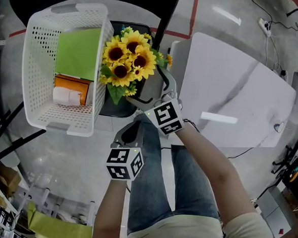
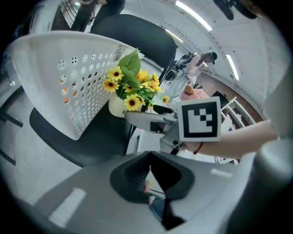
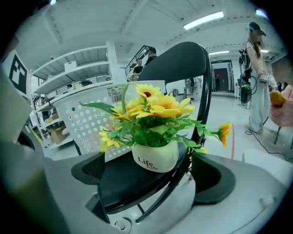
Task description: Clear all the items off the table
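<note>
1. In the head view, a white perforated basket (image 1: 39, 57) is seen at the left on a black chair seat (image 1: 111, 107). A green flat item (image 1: 78, 52), an orange box (image 1: 72, 82) and a white pack (image 1: 66, 96) are held inside it. A bunch of sunflowers (image 1: 126, 61) is set on the same seat, just beside the basket's right wall. A white desk (image 1: 232, 91) is seen at the right, well apart from the flowers. The right gripper (image 1: 148, 90) is held at the near side of the bunch, with one jaw to each side of its lower edge. The left gripper (image 1: 129, 135) is held nearer the person, above a leg in jeans and apart from the flowers
2. In the left gripper view, the jaws are seen pressed together with nothing caught between them. Beyond them, the basket, the sunflowers and the right gripper's marker cube are shown
3. In the right gripper view, the jaws are held wide apart and nothing is gripped. A cream pot (image 3: 155, 156) lettered "Life", from which the sunflowers rise, is seen upright on the chair seat ahead, in line with the gap between the jaws and touched by neither pad. The seat's front edge is framed between the jaws, and the chair back is seen behind the flowers
</note>
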`<state>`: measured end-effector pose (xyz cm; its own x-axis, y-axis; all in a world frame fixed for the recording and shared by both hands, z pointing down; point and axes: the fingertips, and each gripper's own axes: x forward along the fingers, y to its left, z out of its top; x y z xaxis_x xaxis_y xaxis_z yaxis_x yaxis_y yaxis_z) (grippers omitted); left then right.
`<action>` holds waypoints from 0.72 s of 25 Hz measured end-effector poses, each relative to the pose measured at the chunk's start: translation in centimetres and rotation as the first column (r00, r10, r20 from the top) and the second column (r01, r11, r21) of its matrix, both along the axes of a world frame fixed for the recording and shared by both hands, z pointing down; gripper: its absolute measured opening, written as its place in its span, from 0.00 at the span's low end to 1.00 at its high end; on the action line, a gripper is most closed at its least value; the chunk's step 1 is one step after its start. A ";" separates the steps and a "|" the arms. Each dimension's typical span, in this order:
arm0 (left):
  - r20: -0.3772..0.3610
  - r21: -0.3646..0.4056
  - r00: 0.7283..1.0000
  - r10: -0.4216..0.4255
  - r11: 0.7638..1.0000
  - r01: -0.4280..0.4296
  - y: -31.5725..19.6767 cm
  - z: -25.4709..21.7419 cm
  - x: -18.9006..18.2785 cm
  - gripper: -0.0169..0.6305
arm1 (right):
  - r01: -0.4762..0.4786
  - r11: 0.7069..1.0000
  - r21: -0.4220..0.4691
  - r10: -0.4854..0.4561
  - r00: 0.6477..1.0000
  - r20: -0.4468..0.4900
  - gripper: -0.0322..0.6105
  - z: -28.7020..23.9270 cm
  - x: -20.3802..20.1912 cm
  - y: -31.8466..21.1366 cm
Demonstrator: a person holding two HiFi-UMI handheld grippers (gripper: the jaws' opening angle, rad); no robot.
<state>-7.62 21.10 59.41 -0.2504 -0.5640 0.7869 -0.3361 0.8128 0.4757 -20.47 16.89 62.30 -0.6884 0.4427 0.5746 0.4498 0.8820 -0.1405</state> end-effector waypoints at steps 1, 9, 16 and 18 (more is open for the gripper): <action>0.001 0.000 1.000 0.001 1.000 -0.001 -0.1 -0.1 0.1 0.04 | 0.002 1.000 0.008 -0.002 1.000 -0.002 0.97 -0.1 0.4 -0.2; 0.014 0.004 1.000 0.018 1.000 -0.018 -1.3 -0.7 1.0 0.04 | -0.021 0.999 0.024 0.021 1.000 -0.022 0.70 -1.4 2.8 -2.3; 0.039 0.003 0.999 0.016 1.000 -0.016 -2.3 -1.5 1.7 0.04 | -0.069 0.998 0.003 0.069 0.997 -0.033 0.44 -3.0 4.4 -4.3; 0.051 0.003 0.999 0.007 1.000 -0.007 -2.5 -1.7 1.8 0.04 | -0.072 0.997 -0.005 0.071 0.997 -0.033 0.37 -3.6 5.0 -4.6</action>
